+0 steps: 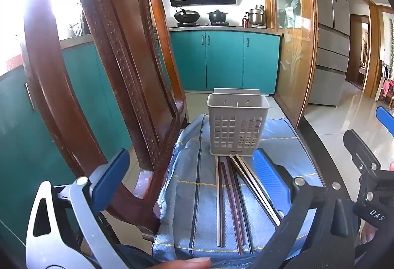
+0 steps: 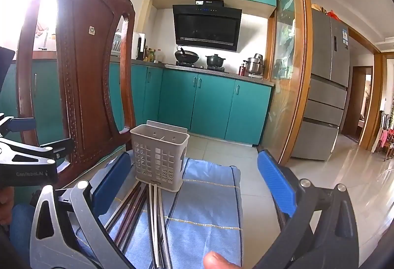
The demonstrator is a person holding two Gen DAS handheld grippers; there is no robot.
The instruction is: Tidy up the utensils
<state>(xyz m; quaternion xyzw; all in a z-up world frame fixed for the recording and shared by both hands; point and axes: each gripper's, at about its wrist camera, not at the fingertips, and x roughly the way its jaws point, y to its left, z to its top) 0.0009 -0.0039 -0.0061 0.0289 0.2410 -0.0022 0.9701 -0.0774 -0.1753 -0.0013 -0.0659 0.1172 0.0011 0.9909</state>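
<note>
Chopsticks lie flat on the blue cloth in front of you, several of them side by side, some dark and some pale. Their far tips reach the foot of the grey utensil holder, and the pale pair crosses over the dark ones at a slant. From your right wrist camera the same chopsticks fan out from the base of the utensil holder toward you across the blue cloth.

That holder stands upright near the far edge of the cloth, its walls pierced with square holes and its top open. A divider inside splits it into compartments; what sits in them you cannot tell from here.

Your left gripper hangs over the near part of the cloth with its blue pads spread wide, one on either side of the chopsticks, gripping nothing. Your right gripper is likewise wide apart, straddling the holder and the cloth and closed on nothing. In the left view your right gripper shows at the right edge, well apart from the chopsticks.

Just left of the cloth rises a carved wooden chair, its back filling much of that side. Beyond, teal cabinets run under a counter carrying a wok and pots, with a range hood above and a steel refrigerator to the right.
</note>
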